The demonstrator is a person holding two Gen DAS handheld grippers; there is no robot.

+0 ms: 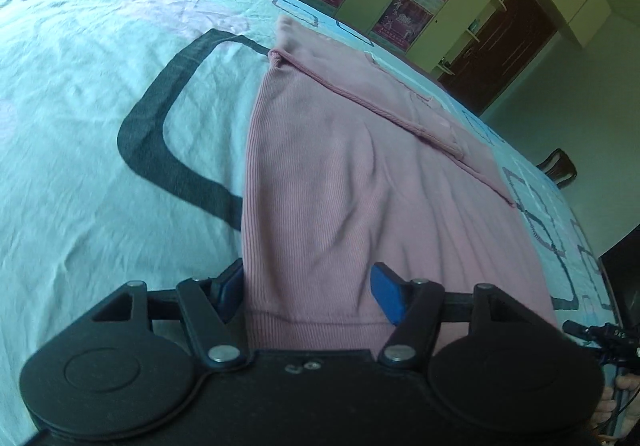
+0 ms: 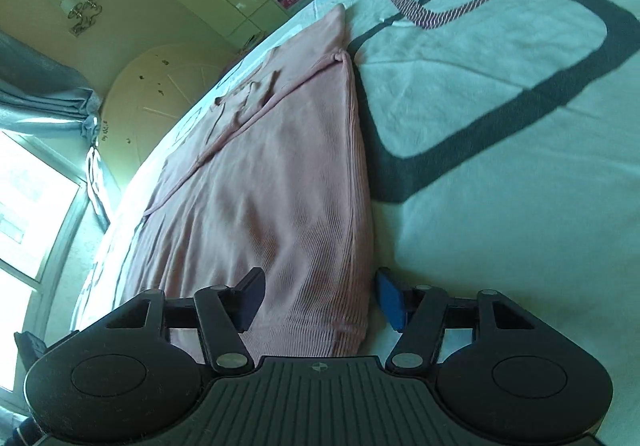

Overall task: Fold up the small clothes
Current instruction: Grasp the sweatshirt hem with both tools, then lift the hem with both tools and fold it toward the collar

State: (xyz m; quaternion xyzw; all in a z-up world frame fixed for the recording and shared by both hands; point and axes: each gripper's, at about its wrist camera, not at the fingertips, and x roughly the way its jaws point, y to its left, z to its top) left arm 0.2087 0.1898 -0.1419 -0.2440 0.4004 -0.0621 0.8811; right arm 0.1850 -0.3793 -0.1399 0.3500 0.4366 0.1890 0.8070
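Both grippers, left gripper (image 1: 308,296) and right gripper (image 2: 320,300), are straddling the pink garment's (image 1: 360,181) hem with jaws apart, gripping nothing; it is lying half-folded, more folding remaining.

I work over a bed (image 1: 80,125) spread with a pale, wrinkled sheet (image 2: 500,205) printed with dark rounded rectangles. One pink ribbed garment (image 1: 340,185) lies directly on that sheet, folded lengthwise into a long strip with a flap doubled back across its far end. The biggest dark rectangle (image 1: 160,133) sits just beside the garment's folded edge, partly tucked under it. Smaller outlined rectangles (image 1: 536,221) lie on the garment's other side.
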